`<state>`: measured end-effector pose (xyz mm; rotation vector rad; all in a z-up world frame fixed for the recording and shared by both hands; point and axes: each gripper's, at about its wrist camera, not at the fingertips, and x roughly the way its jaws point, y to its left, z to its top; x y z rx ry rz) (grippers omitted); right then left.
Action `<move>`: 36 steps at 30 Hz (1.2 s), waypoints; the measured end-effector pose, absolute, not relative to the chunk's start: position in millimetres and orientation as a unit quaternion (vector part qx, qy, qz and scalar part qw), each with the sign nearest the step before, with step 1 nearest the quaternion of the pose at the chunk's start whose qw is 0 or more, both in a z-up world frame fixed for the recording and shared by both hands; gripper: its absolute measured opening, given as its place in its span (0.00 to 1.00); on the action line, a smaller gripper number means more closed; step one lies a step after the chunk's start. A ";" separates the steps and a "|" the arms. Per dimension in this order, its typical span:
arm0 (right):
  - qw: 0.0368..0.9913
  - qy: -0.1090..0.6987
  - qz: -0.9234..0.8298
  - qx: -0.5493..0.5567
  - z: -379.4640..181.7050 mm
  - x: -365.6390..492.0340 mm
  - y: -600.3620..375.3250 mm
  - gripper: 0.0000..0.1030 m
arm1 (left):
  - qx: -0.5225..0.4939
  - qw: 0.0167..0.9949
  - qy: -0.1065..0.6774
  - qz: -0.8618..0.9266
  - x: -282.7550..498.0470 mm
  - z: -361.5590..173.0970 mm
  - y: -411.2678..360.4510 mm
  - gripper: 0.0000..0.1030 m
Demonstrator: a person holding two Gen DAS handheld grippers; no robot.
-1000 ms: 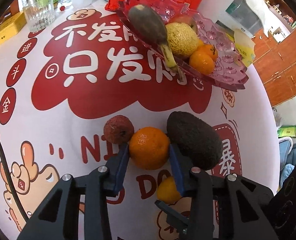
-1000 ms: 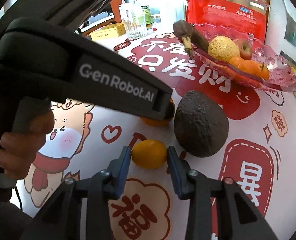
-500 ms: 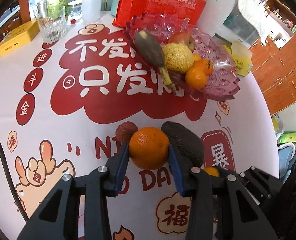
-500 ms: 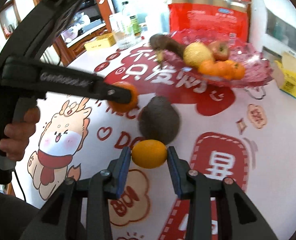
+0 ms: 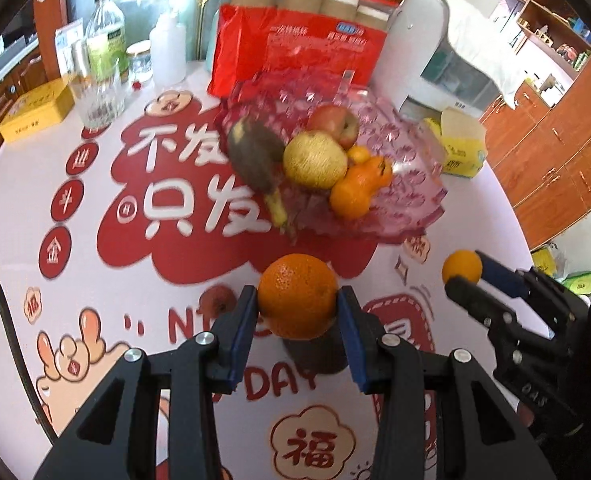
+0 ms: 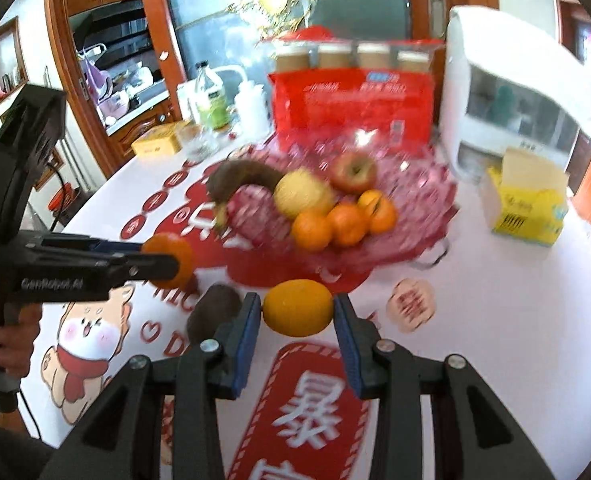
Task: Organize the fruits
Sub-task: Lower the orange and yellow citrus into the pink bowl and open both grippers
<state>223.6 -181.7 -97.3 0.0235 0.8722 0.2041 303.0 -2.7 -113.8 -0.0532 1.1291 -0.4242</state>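
Watch the crowded pink glass bowl (image 5: pixel 411 184) at twelve o'clock from your left gripper (image 5: pixel 297 312): its fruit is heaped on the near side, so a drop onto that pile could, I judge, send a piece rolling over the rim onto the table (image 5: pixel 175 264). Both tools converge there and could knock together. Your left gripper is clamped on the large orange (image 5: pixel 297 296), held clear of the table; your right gripper (image 6: pixel 297 314) pinches the small orange (image 6: pixel 297 307), also airborne.
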 end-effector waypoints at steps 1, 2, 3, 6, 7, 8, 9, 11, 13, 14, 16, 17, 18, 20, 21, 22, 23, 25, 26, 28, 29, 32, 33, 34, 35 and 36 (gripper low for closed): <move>0.904 0.417 0.096 0.008 -93.8 227.6 -185.9 0.37 | -0.024 0.826 0.526 -0.200 304.8 -109.9 -5.6 0.38; 0.906 0.413 0.095 0.007 -90.8 231.0 -189.2 0.37 | -0.023 0.829 0.522 -0.200 307.0 -106.4 -8.5 0.38; 0.908 0.408 0.095 0.006 -87.1 235.2 -193.8 0.37 | -0.023 0.831 0.518 -0.199 308.8 -104.2 -10.2 0.38; 0.913 0.396 0.095 -0.006 -79.7 243.8 -202.4 0.37 | -0.022 0.842 0.501 -0.197 316.6 -94.7 -19.6 0.38; 0.914 0.395 0.093 -0.010 -78.6 245.5 -203.7 0.37 | -0.021 0.845 0.497 -0.196 319.3 -92.1 -22.5 0.38; 0.915 0.392 0.091 -0.015 -77.0 249.5 -206.1 0.37 | -0.020 0.847 0.494 -0.195 322.3 -90.3 -25.5 0.38; 0.916 0.390 0.091 -0.018 -75.8 252.1 -207.3 0.37 | -0.020 0.848 0.493 -0.194 324.7 -89.0 -27.7 0.38; 0.917 0.387 0.092 -0.019 -74.6 259.7 -211.4 0.37 | -0.018 0.851 0.489 -0.190 332.1 -86.5 -34.7 0.38; 0.917 0.389 0.090 -0.017 -75.7 266.4 -214.6 0.37 | -0.019 0.853 0.485 -0.189 337.5 -84.9 -40.1 0.38; 0.916 0.391 0.090 -0.016 -77.4 269.9 -216.0 0.37 | -0.019 0.854 0.484 -0.188 340.7 -84.3 -43.1 0.38; 0.914 0.396 0.093 -0.016 -81.0 274.4 -218.1 0.37 | -0.019 0.855 0.483 -0.187 345.3 -84.4 -47.8 0.38; 0.912 0.398 0.094 -0.015 -83.0 276.2 -218.6 0.37 | -0.018 0.854 0.485 -0.187 347.5 -85.3 -50.5 0.38; 0.911 0.400 0.095 -0.014 -85.4 277.9 -219.3 0.37 | -0.018 0.854 0.486 -0.186 348.3 -86.2 -52.1 0.38; 0.909 0.405 0.098 -0.009 -90.6 281.0 -220.8 0.37 | -0.014 0.851 0.491 -0.185 351.6 -90.4 -57.0 0.38; 0.908 0.407 0.098 -0.007 -92.5 281.9 -221.1 0.37 | -0.012 0.849 0.495 -0.184 352.9 -92.5 -59.0 0.38; 0.907 0.409 0.098 -0.005 -94.8 283.4 -221.6 0.37 | -0.010 0.848 0.497 -0.183 353.2 -94.1 -60.6 0.39; 0.907 0.410 0.097 -0.001 -96.9 284.9 -221.9 0.37 | -0.009 0.846 0.501 -0.184 353.9 -96.2 -62.1 0.39; 0.905 0.413 0.100 0.004 -99.7 287.5 -221.7 0.37 | -0.009 0.842 0.506 -0.186 354.3 -98.2 -63.7 0.41; 0.906 0.412 0.103 0.003 -100.6 288.1 -220.8 0.37 | -0.007 0.843 0.504 -0.187 353.6 -97.3 -63.2 0.43; 0.908 0.408 0.094 -0.008 -102.5 288.5 -216.5 0.38 | -0.004 0.849 0.494 -0.186 350.3 -91.8 -61.8 0.62; 0.907 0.411 0.091 -0.010 -103.5 289.2 -215.6 0.38 | -0.005 0.851 0.491 -0.186 348.7 -89.0 -60.1 0.64; 0.907 0.412 0.084 0.001 -104.4 289.2 -214.9 0.44 | -0.007 0.849 0.495 -0.182 344.9 -84.1 -52.3 0.65; 0.908 0.411 0.082 0.005 -103.8 288.6 -214.8 0.46 | -0.008 0.849 0.498 -0.179 343.5 -83.3 -48.4 0.66; 0.909 0.410 0.080 0.007 -102.9 287.8 -214.6 0.49 | -0.008 0.848 0.500 -0.176 341.7 -82.8 -44.2 0.67; 0.909 0.409 0.077 0.008 -102.1 287.1 -214.0 0.50 | -0.008 0.848 0.501 -0.173 339.4 -82.5 -39.4 0.67; 0.909 0.409 0.077 0.012 -101.0 285.7 -213.0 0.50 | -0.007 0.847 0.504 -0.170 336.4 -82.9 -34.1 0.68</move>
